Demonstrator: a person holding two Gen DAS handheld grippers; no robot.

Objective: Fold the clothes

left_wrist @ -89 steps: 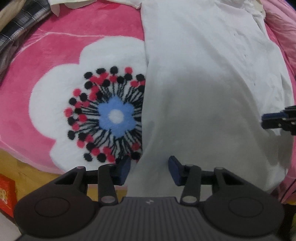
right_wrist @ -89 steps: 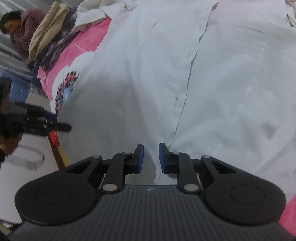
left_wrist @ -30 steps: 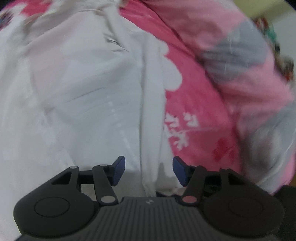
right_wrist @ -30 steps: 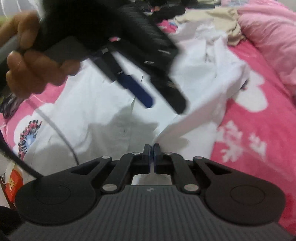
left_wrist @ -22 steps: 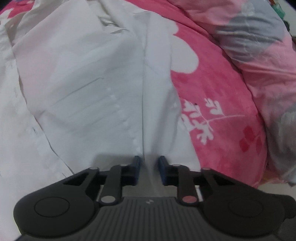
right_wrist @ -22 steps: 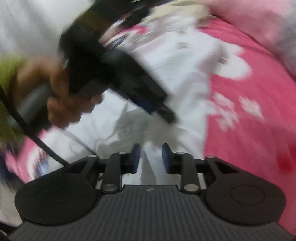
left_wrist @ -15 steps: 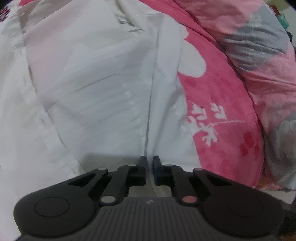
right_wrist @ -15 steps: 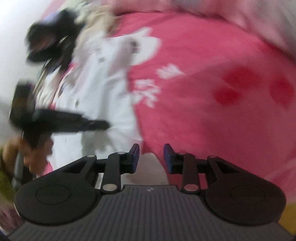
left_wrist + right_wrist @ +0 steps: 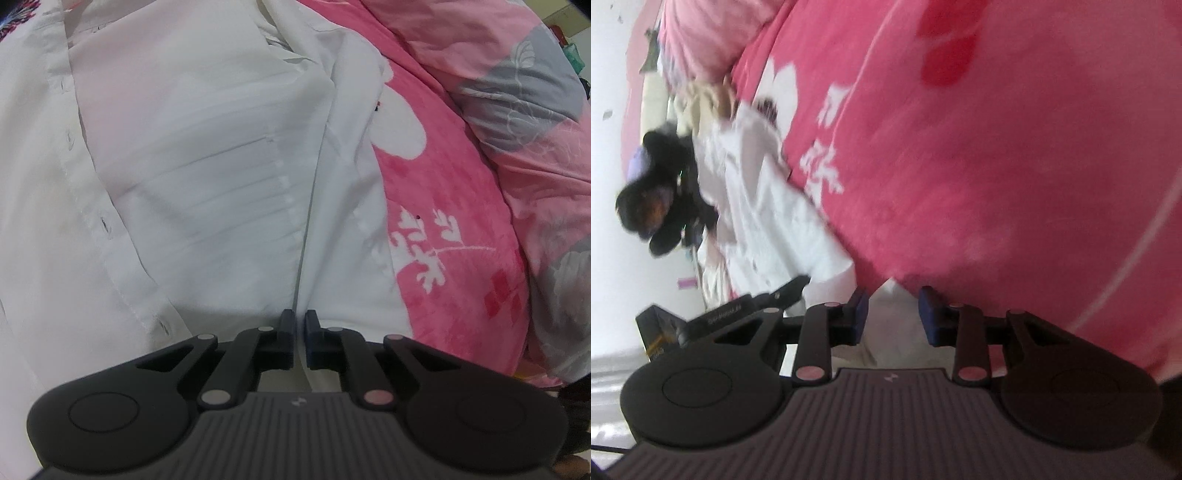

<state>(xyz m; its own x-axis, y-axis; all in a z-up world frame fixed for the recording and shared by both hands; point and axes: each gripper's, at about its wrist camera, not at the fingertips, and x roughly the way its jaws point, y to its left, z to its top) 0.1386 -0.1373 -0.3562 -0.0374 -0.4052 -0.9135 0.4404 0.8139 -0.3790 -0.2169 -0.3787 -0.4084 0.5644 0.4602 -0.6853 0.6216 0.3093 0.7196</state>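
White shirt point(image 9: 207, 177) fold pinched in left claw point(image 9: 299, 325), pink blanket point(image 9: 454, 206) beside

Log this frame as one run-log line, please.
task: fold clothes | left gripper: shut on white shirt fold | right gripper: open, shirt edge between pads | surface: pink blanket

My shirt point(image 9: 207, 177) is white, thin and button-fronted, spread open and rumpled on the pink blanket point(image 9: 443, 206). Its buttonhole placket runs down the left of my left view; a pleated panel lies in the middle, a long fold beside it. From my right view, blurred, its hem corner point(image 9: 827, 273) lies at the blanket's edge.
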